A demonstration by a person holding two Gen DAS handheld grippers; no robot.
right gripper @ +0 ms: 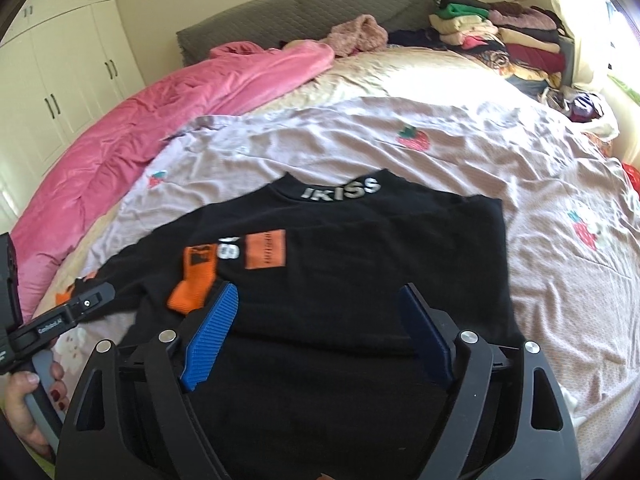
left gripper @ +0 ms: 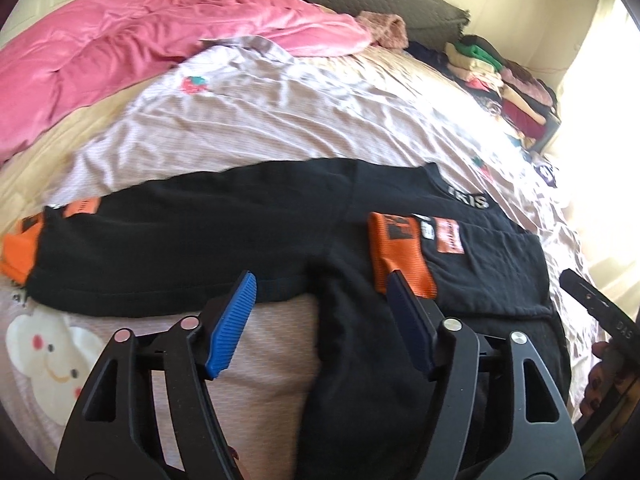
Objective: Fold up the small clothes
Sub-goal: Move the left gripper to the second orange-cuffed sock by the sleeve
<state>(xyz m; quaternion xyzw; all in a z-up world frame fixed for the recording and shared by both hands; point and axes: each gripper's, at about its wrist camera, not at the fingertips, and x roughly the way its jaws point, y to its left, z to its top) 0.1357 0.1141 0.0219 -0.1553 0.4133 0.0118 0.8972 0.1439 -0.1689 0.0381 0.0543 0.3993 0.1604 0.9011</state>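
My left tongs (left gripper: 322,294) stand wide, ribbed blue pads (left gripper: 234,320) clear of the cloth, nothing gripped; my right tongs (right gripper: 318,308) also wide and empty; black sweatshirt (right gripper: 360,264) lies flat on the bed's wrinkled lilac sheet (right gripper: 440,152), soft knit, white lettering at the collar, orange ribbed cuff (right gripper: 192,280) folded across the chest beside a square orange patch (right gripper: 266,249); other sleeve stretched out to the left; puffy pink quilt (left gripper: 120,52) bunched behind.

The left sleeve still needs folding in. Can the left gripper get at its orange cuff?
Probably yes: the left gripper is open and empty, and the orange cuff lies uncovered at the sleeve's end on the bed, nothing between them.
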